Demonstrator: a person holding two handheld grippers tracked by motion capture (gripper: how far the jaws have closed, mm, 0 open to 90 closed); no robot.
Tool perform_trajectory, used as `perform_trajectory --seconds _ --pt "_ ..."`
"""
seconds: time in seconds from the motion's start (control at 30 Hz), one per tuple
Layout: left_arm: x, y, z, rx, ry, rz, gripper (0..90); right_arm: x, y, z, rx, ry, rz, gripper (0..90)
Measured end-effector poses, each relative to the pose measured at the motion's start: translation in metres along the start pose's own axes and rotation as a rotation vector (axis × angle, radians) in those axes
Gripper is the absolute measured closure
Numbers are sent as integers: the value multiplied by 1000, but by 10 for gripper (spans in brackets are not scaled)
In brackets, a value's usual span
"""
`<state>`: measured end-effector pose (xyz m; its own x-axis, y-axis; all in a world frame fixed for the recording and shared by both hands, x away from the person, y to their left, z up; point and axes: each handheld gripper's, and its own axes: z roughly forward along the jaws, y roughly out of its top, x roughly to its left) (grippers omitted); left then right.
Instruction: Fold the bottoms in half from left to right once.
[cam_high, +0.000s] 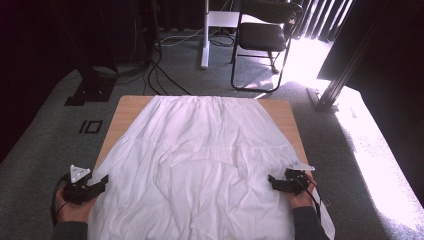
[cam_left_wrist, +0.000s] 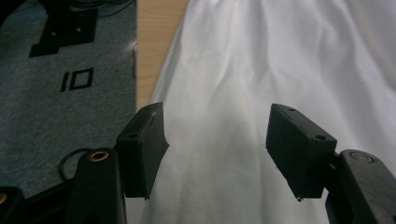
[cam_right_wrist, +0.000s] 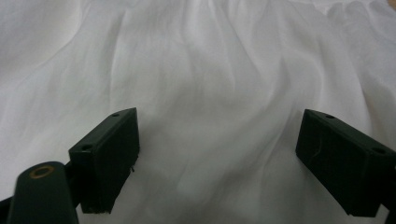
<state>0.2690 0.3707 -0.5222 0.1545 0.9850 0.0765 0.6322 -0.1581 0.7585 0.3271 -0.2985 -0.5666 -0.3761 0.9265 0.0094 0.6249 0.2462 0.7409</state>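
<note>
Skirt (cam_high: 200, 165) betw. both hand-held grippers — L (cam_high: 102, 181), R (cam_high: 272, 181).

Looks like a lab or recording studio set up for trials, not a home. My wooden surface (cam_high: 131, 107) stands alone on grey carpet (cam_high: 45, 145). Black tape marks (cam_high: 91, 126) are stuck to the carpet just left of it. Loose cables (cam_high: 160, 75) run across the floor toward dark equipment stands (cam_high: 92, 82) at the back left. An aluminium frame post (cam_high: 345, 75) rises at the right, bolted to a floor plate. A black folding chair (cam_high: 262, 37) sits behind, beside a white stand leg (cam_high: 205, 35). Dark curtains line the walls; daylight spills in at the far right.
</note>
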Motion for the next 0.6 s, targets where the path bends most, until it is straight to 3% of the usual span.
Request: perform_trajectory --seconds 0.13,0.27,0.43,0.47,0.57,0.6 --pt "9 -5 4 30 34 -19 388 0 0 0 0 0 0 132" --pt "15 -12 11 72 34 -42 371 0 0 0 0 0 0 132" --pt "16 -18 18 105 33 -41 363 0 0 0 0 0 0 132" --pt "18 -19 18 97 18 -65 362 0 0 0 0 0 0 132" --pt "19 -19 18 95 8 -71 363 0 0 0 0 0 0 132" --pt "23 -20 19 97 -18 -99 362 0 0 0 0 0 0 132"
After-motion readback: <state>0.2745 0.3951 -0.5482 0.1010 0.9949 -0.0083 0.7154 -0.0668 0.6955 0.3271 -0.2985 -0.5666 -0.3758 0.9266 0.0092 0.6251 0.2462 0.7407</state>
